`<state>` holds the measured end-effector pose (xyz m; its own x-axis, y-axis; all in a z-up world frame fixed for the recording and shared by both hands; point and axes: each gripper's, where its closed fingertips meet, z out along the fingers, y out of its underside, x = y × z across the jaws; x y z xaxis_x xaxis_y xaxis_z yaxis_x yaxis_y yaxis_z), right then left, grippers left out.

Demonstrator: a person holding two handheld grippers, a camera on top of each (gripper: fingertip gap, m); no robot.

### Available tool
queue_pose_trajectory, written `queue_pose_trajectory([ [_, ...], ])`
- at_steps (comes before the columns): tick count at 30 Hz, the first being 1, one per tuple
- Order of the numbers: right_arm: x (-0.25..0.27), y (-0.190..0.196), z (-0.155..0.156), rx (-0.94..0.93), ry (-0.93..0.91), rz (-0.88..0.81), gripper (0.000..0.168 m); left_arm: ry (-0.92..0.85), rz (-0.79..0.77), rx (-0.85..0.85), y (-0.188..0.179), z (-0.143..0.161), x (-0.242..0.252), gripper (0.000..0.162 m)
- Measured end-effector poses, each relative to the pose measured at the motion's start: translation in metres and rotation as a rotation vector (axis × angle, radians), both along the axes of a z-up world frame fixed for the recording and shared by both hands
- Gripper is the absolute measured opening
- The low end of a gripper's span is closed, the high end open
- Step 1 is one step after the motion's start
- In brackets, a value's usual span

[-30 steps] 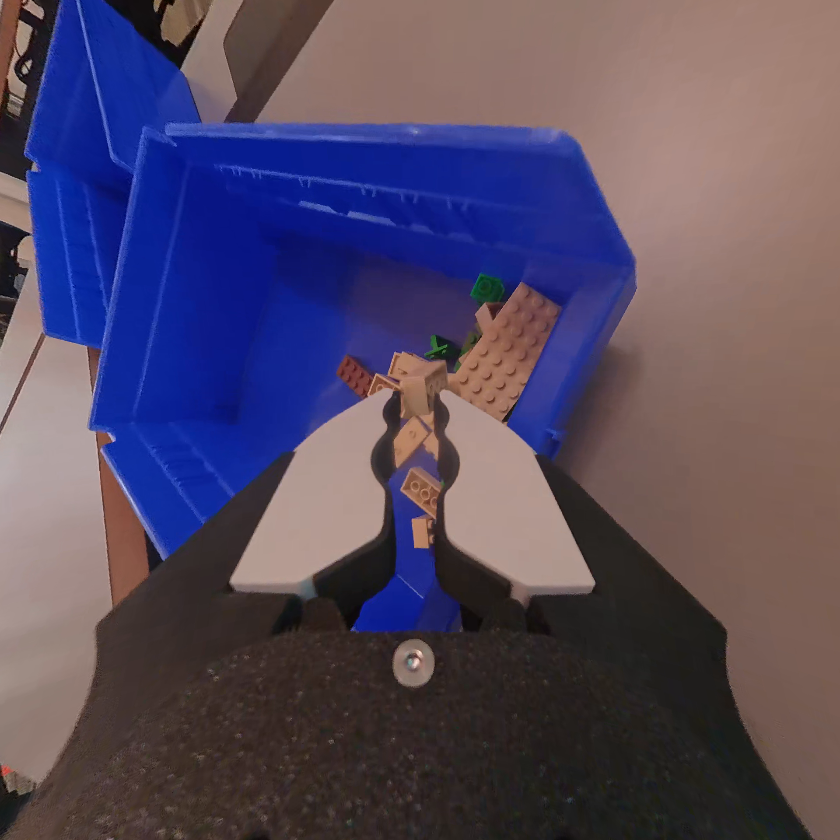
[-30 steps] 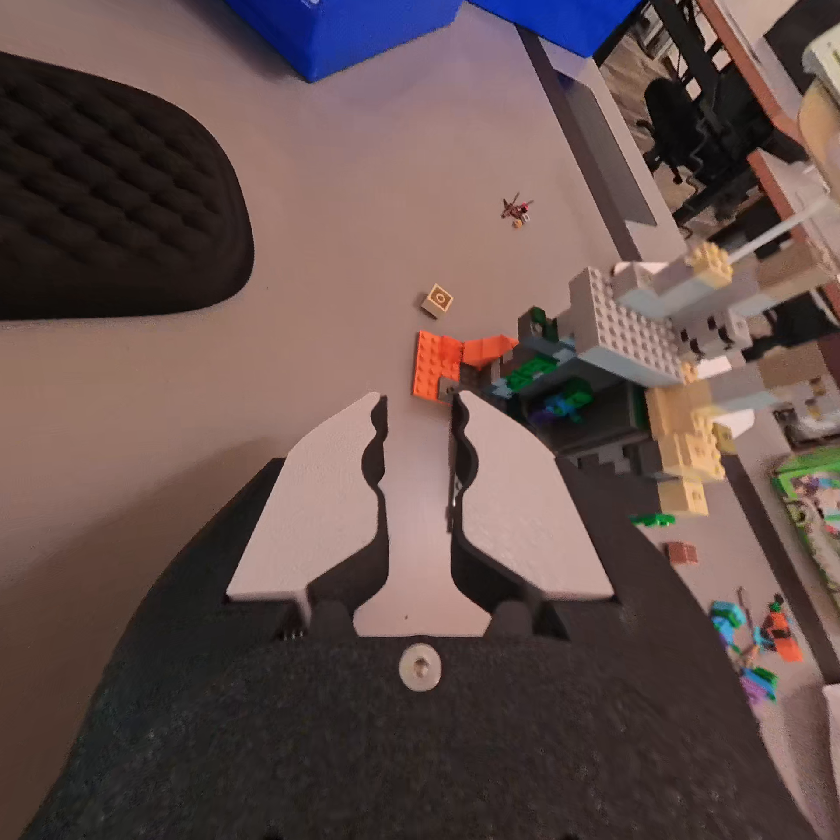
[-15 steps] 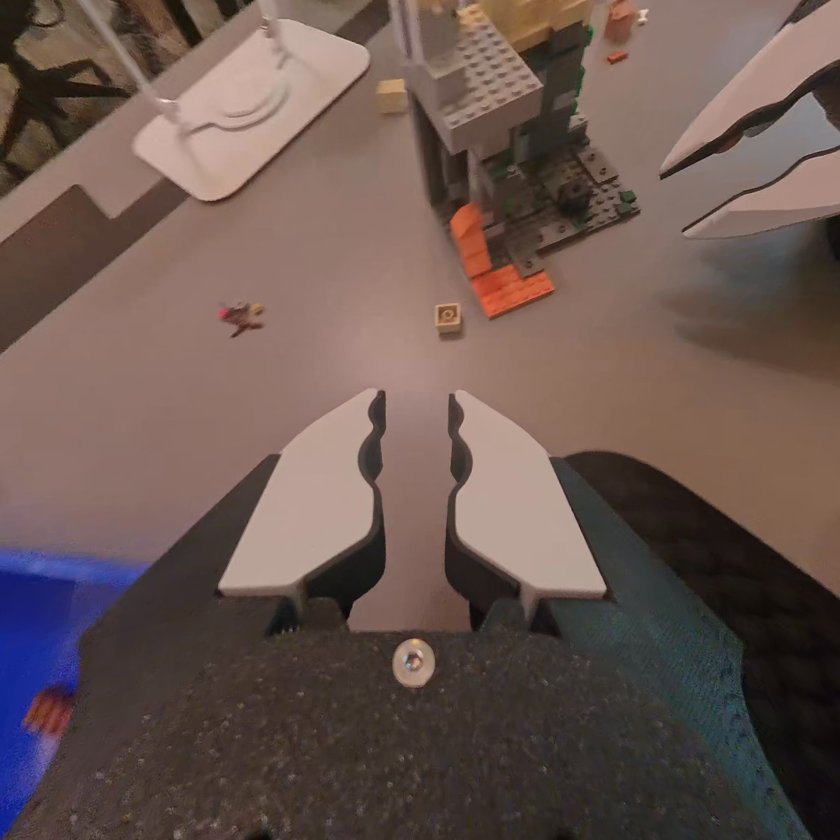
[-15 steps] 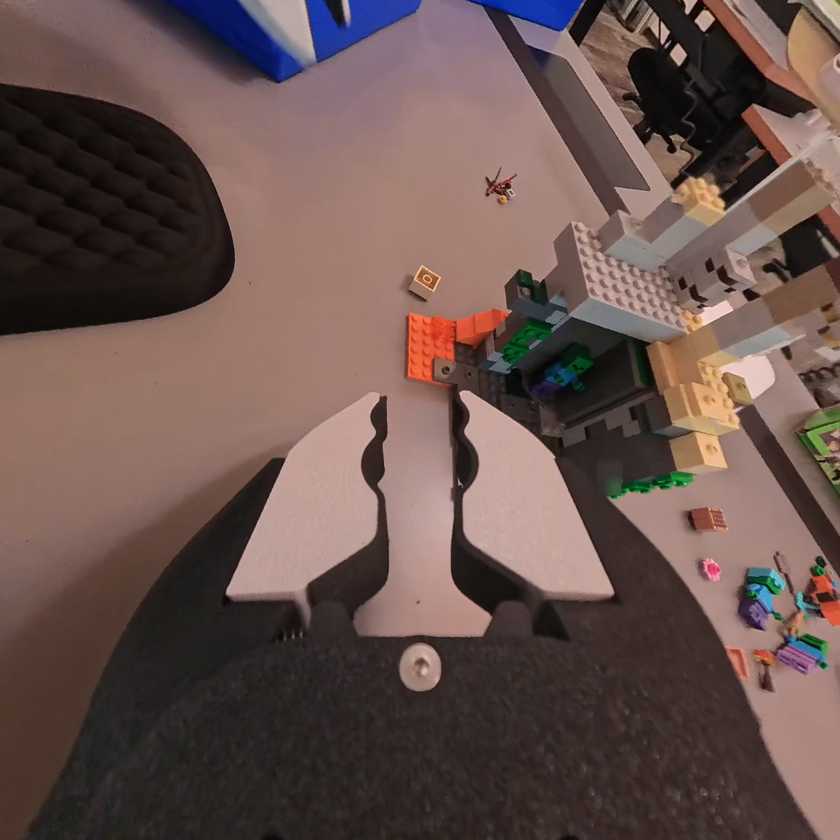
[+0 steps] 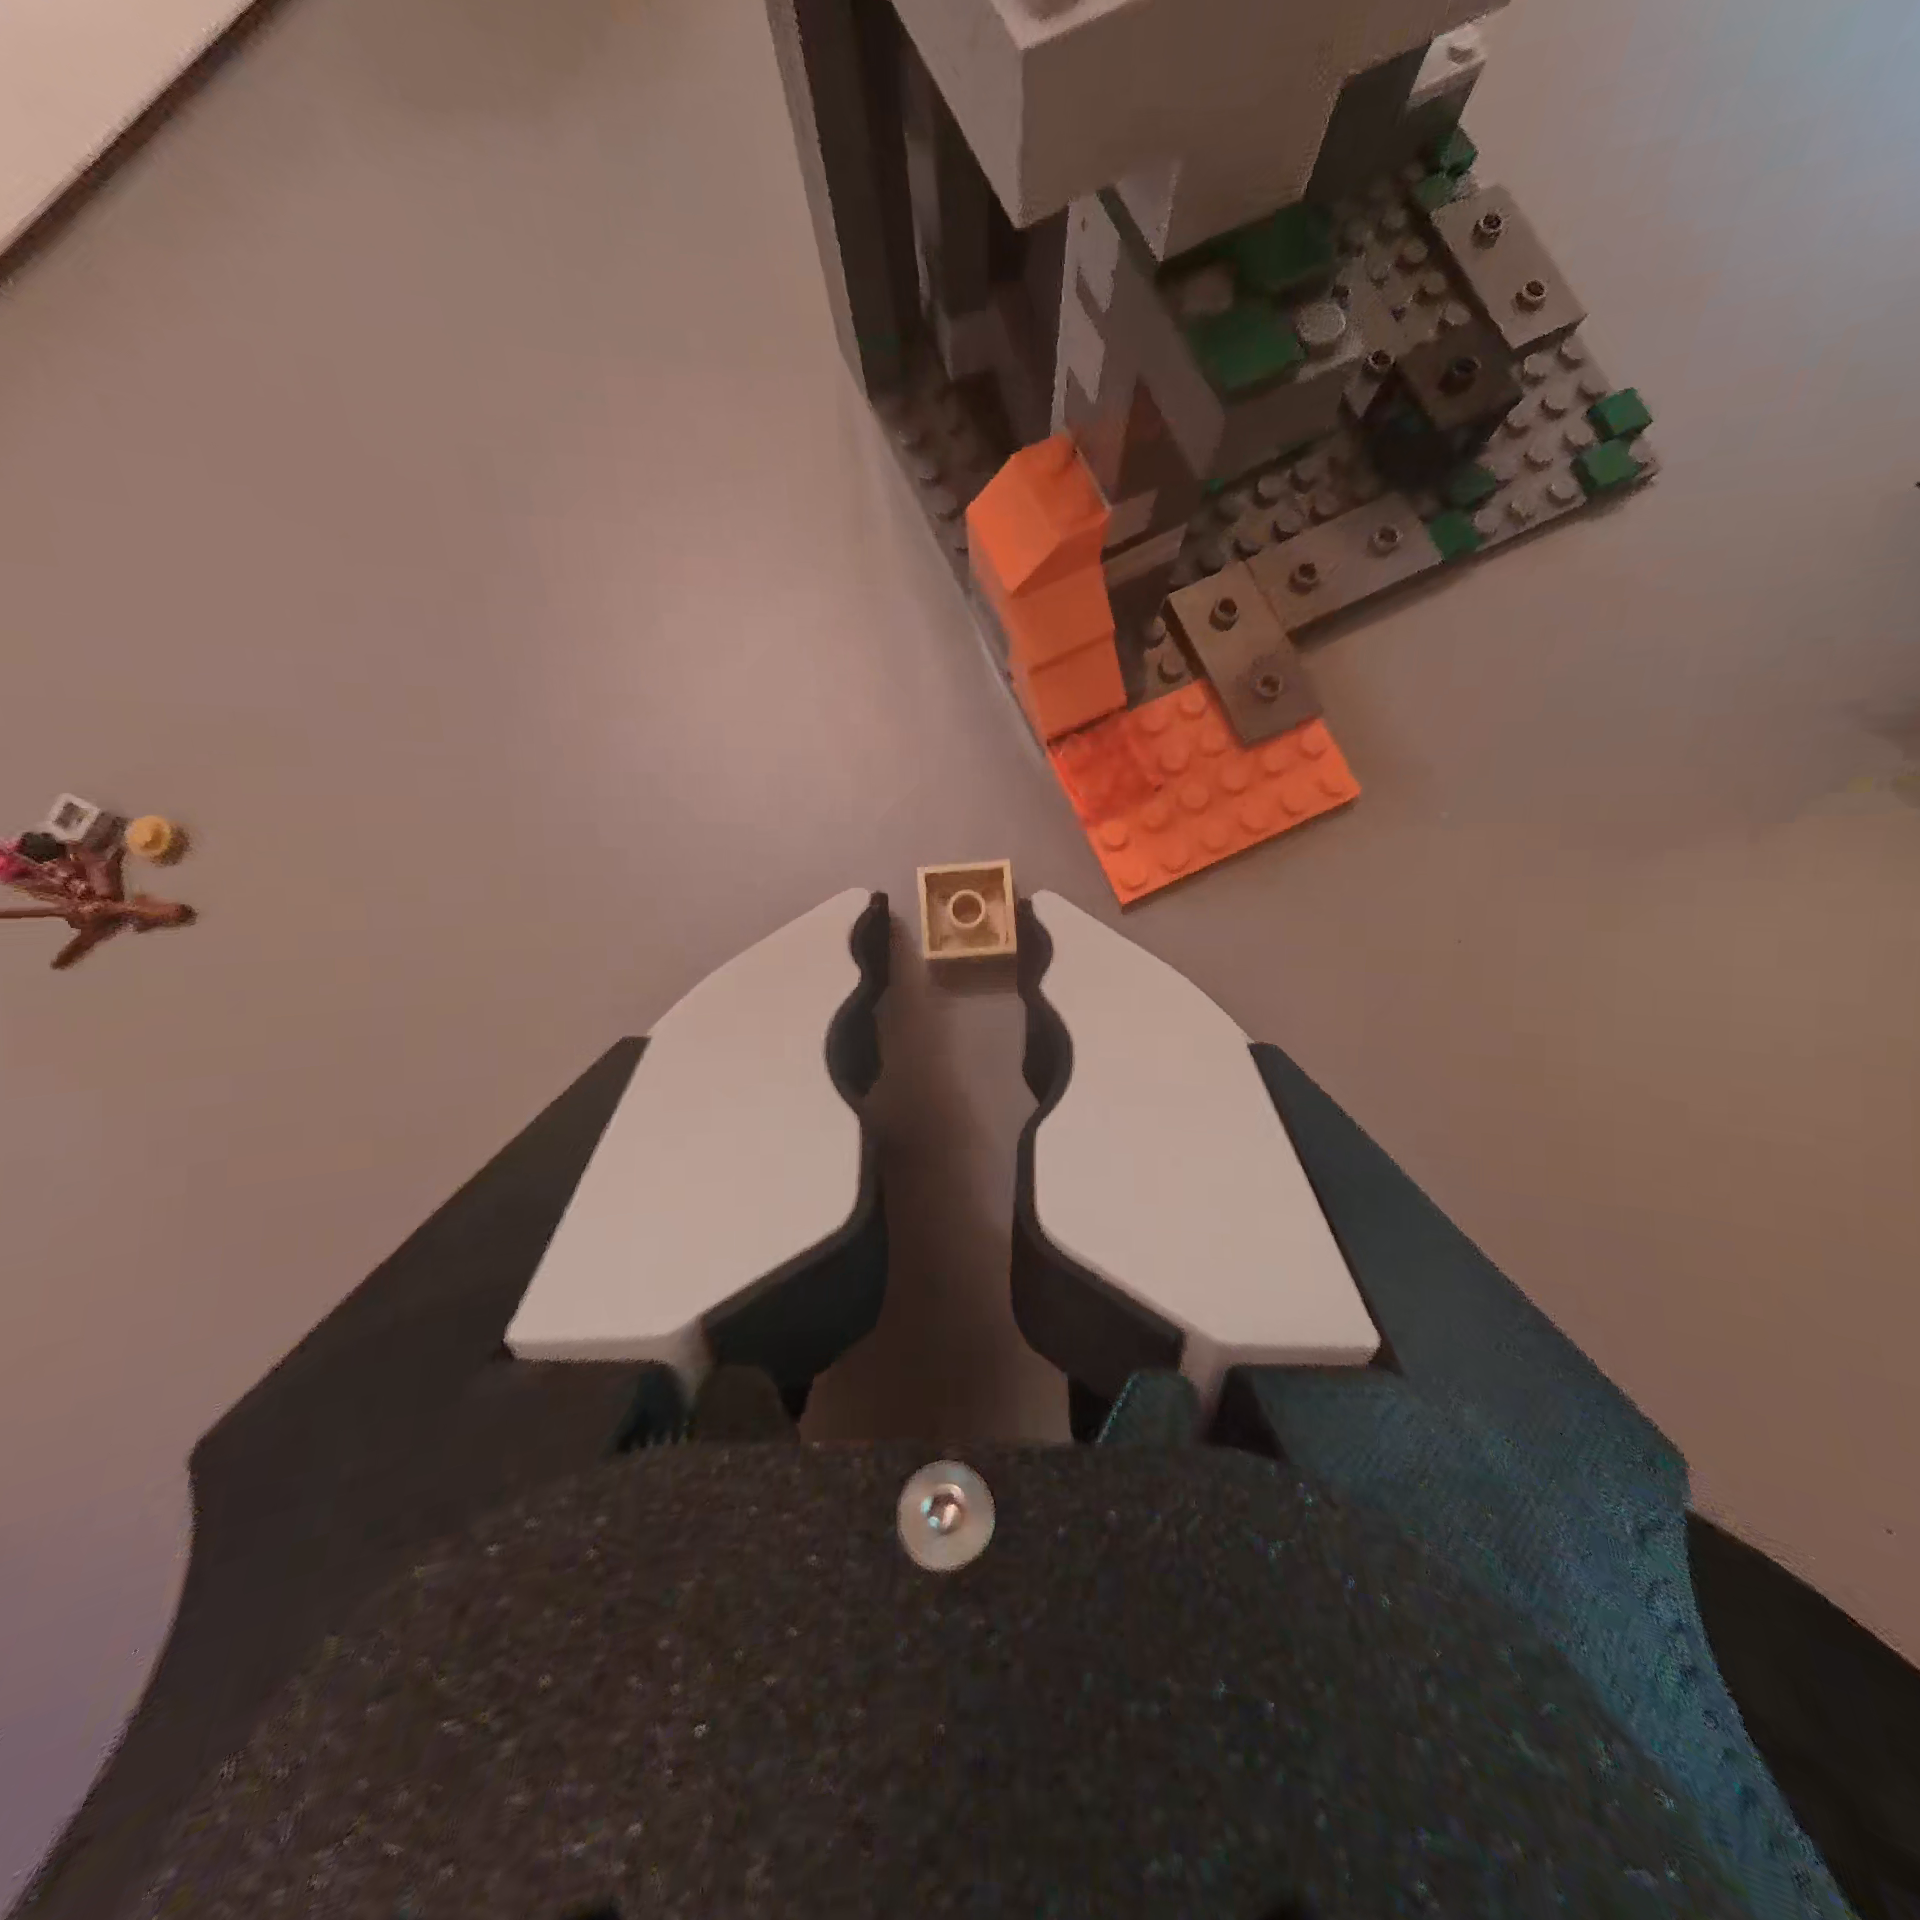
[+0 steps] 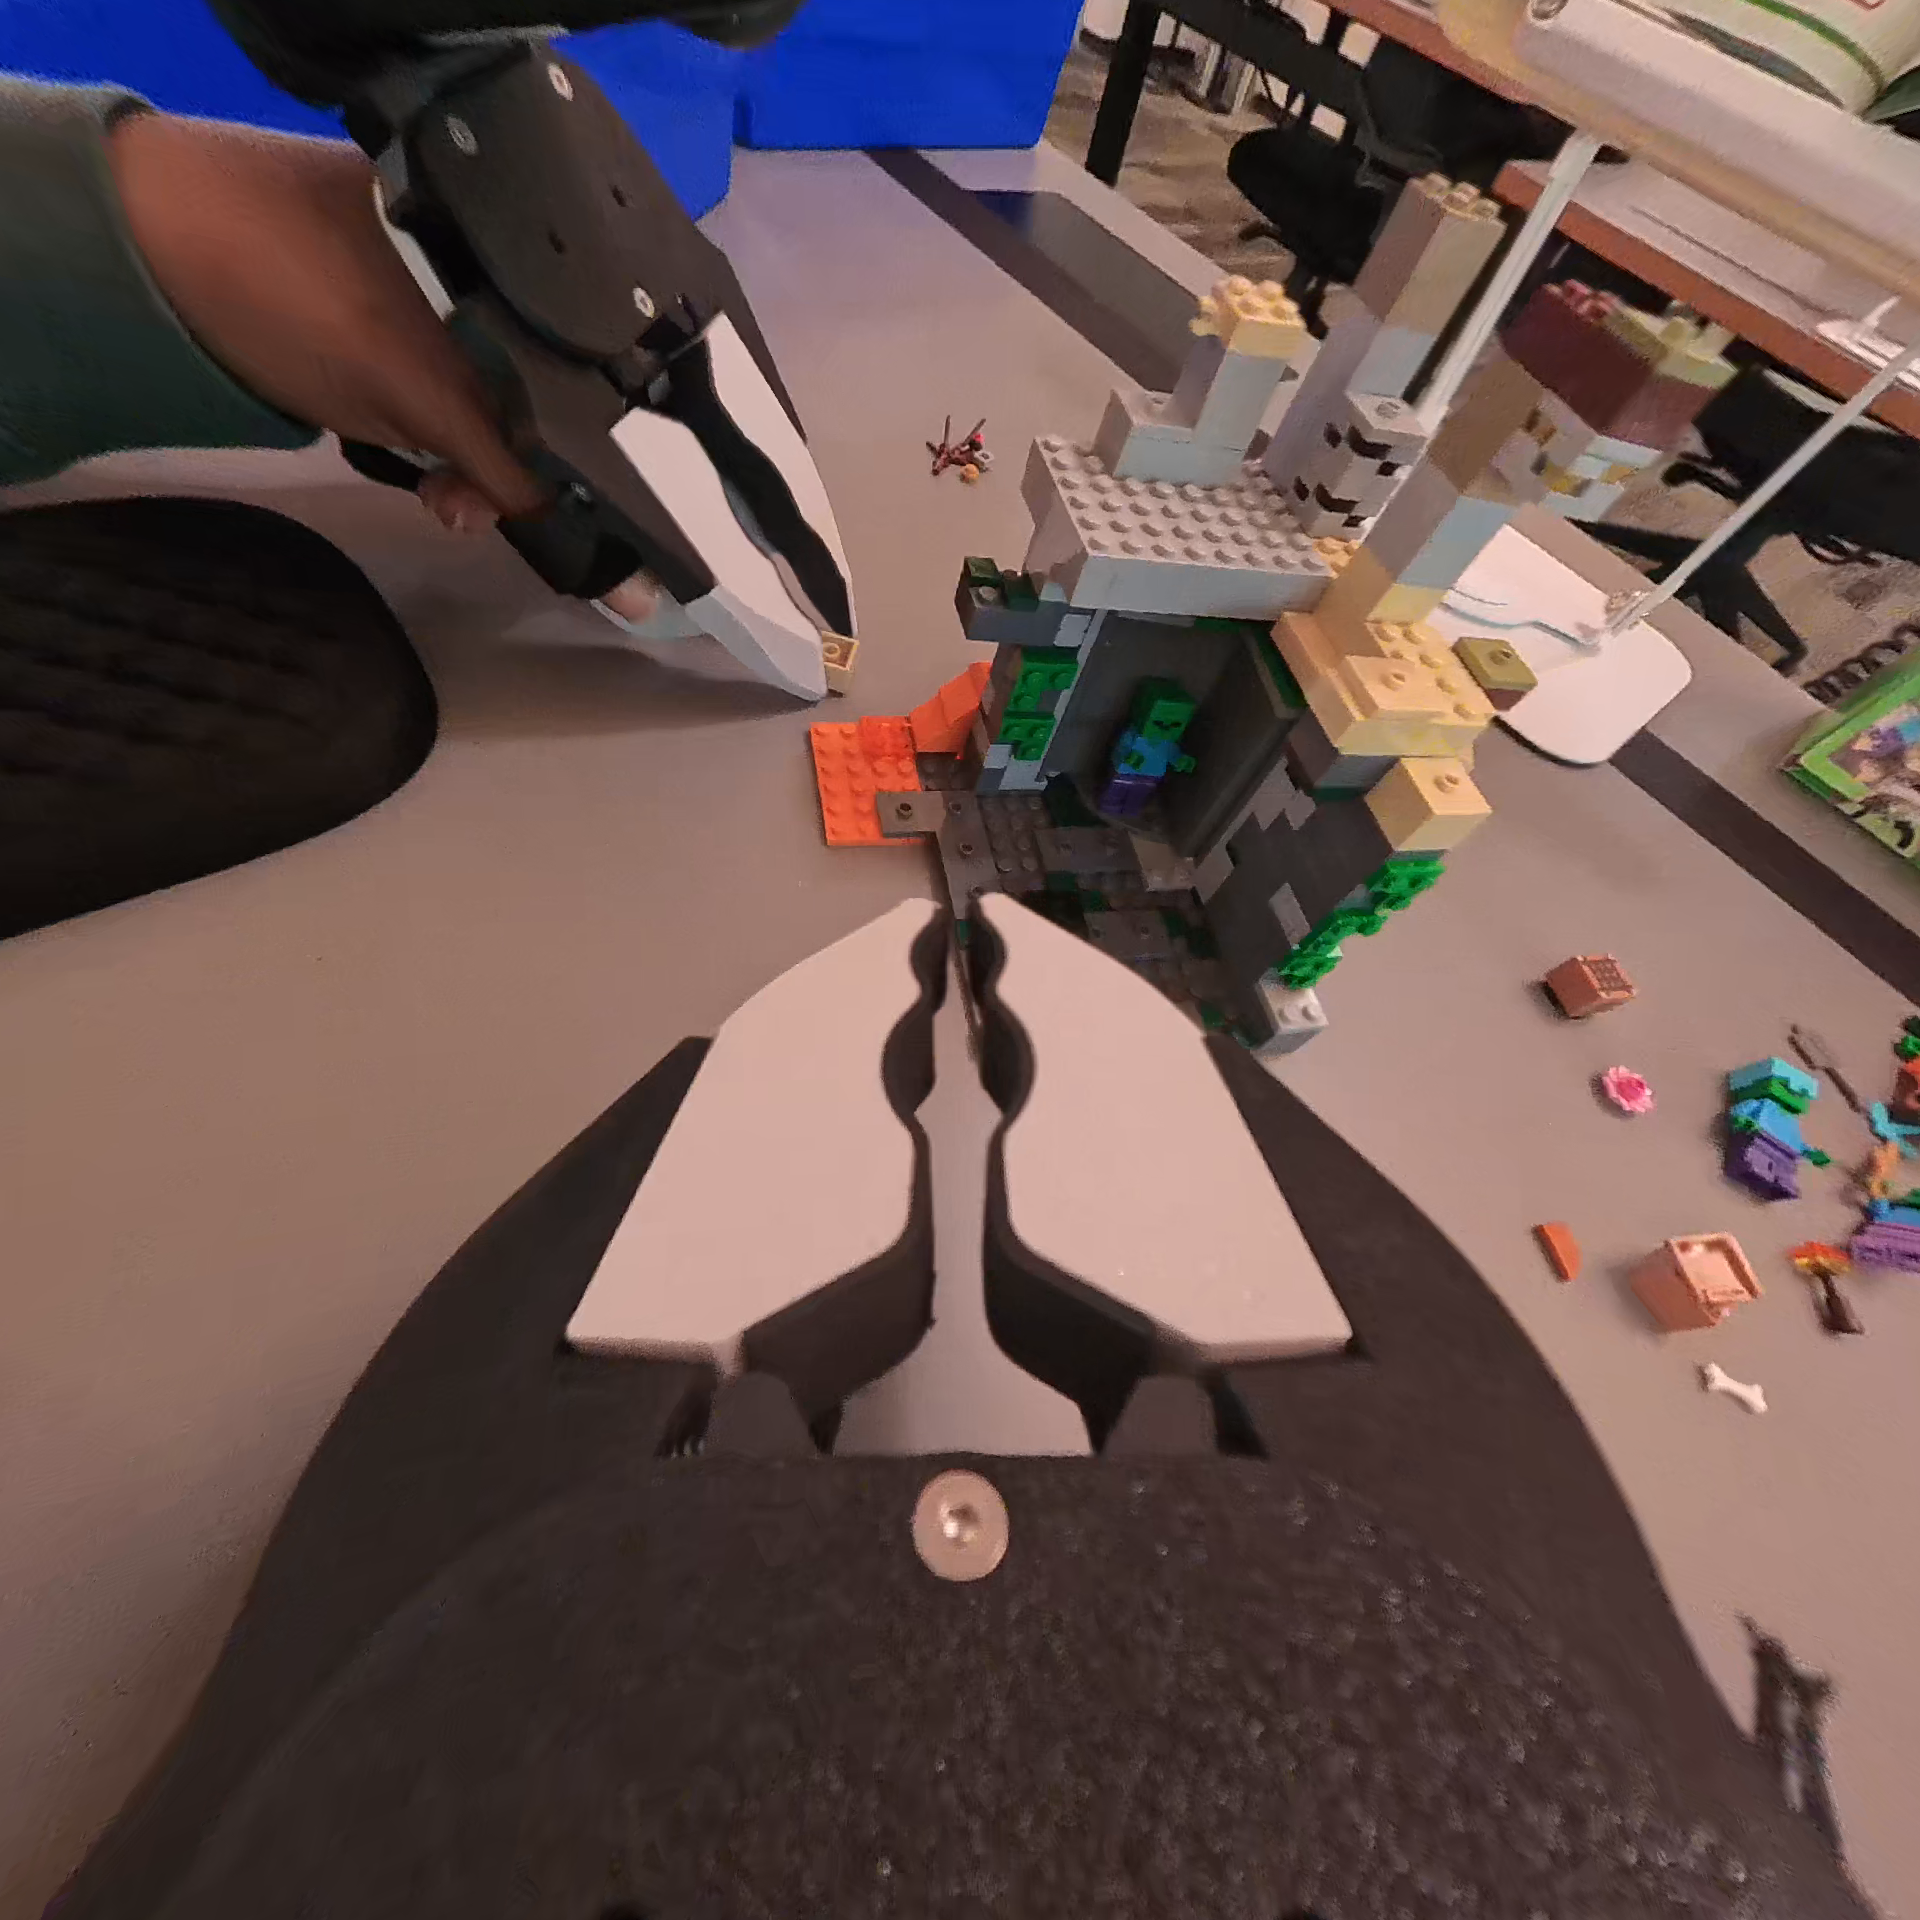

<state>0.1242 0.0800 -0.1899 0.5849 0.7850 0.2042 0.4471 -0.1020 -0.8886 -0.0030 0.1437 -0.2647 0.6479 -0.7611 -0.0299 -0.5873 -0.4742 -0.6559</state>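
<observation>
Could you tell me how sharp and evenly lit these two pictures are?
Left wrist view: warm, dim light; the tan brick between the left gripper tips is crisp, the brick tower top blurs. Right wrist view: wide-angle bending at the edges, the sleeve smeared, soft shadow under the left gripper.

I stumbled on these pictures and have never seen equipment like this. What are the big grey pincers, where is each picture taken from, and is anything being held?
Each pincer is a hand-held two-finger gripper with a camera looking forward along its fingers; a person holds one in each hand. The left wrist view shows the left gripper open, its tips either side of a small tan brick lying on the grey table, not yet squeezed. The right wrist view shows the right gripper, nearly closed and holding nothing, near a brick castle model. Beside it lie an orange plate and loose small pieces. The hand holding the left gripper shows there too.
</observation>
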Motion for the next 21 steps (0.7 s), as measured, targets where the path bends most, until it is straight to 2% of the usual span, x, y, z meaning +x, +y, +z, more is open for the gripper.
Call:
queue_pose_trajectory([
  [1,0.003,0.0,0.001,-0.004,0.012,-0.008,0.0,0.008,-0.004,0.015,0.001,0.0,0.0,0.017],
  [5,0.012,0.003,0.001,-0.004,0.03,-0.046,0.0,-0.002,-0.03,0.035,-0.008,0.006,0.001,0.016],
  [11,0.005,-0.004,0.003,-0.013,0.071,-0.002,0.0,-0.055,-0.051,0.199,-0.037,0.055,-0.008,0.016],
  [16,-0.001,-0.008,0.001,-0.009,0.056,0.023,0.001,0.085,0.092,0.333,-0.055,0.088,-0.072,0.016],
  [21,-0.003,-0.009,0.0,-0.026,0.076,0.03,0.001,0.153,0.317,0.338,-0.063,0.099,-0.16,0.017],
])
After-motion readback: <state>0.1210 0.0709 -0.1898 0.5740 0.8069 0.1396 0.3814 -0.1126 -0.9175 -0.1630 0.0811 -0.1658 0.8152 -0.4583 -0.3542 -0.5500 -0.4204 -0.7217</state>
